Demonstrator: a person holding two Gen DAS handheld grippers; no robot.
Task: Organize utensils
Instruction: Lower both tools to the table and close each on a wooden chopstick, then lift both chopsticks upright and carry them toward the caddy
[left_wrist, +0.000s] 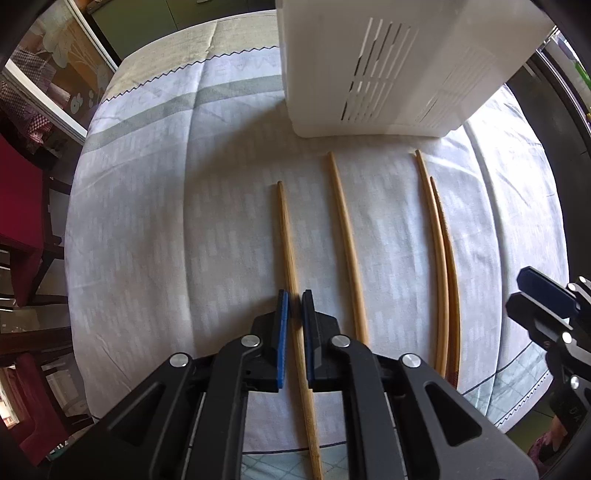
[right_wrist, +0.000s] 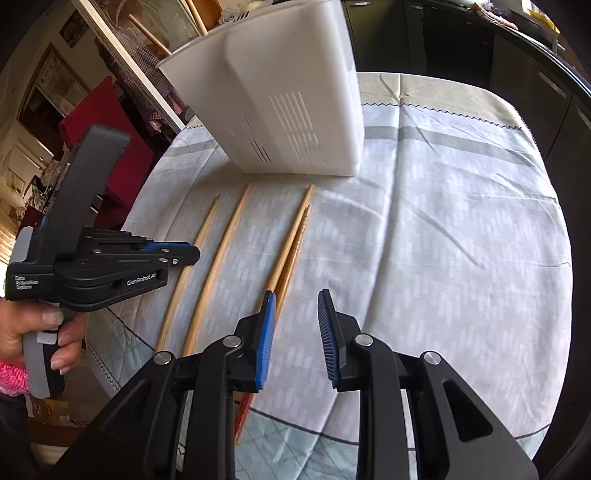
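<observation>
So the left gripper (left_wrist: 294, 301) has its blue pads pulled in tight around the leftmost chopstick (left_wrist: 286, 236). The stick runs right up the narrow slot between them, and from the left wrist view it looks clamped, or very nearly so. You can't get that from the right wrist camera: there the left gripper (right_wrist: 192, 254) only shows side-on, with a hand (right_wrist: 44, 332) wrapped round its grey handle and its tips over the leftmost chopstick (right_wrist: 192, 254). Whether the stick has left the cloth, I can't tell from either view.

The right gripper (right_wrist: 297, 306) is released, with a wide gap between its ribbed blue pads and nothing in it. It hangs over the near ends of the chopstick pair (right_wrist: 291, 243), with its left pad just above them. In the left wrist view only a corner of the right gripper (left_wrist: 543, 291) pokes in at the right edge.

The chopsticks are plain light wood, thin and tapering to points at the far end. I count four, all lying roughly parallel on the tablecloth (left_wrist: 166, 221): the gripped one, a single second chopstick (left_wrist: 345, 236) near it, and the chopstick pair (left_wrist: 441, 258) touching side by side further right. The right wrist view shows fine ridges near one tip of the pair, plus a reddish near end below the left pad.

Just past the tips stands one white plastic utensil holder (left_wrist: 388, 66) with vent slits in its walls. The right wrist view shows the holder (right_wrist: 288, 96) with a couple of wooden handles rising from its top.
</observation>
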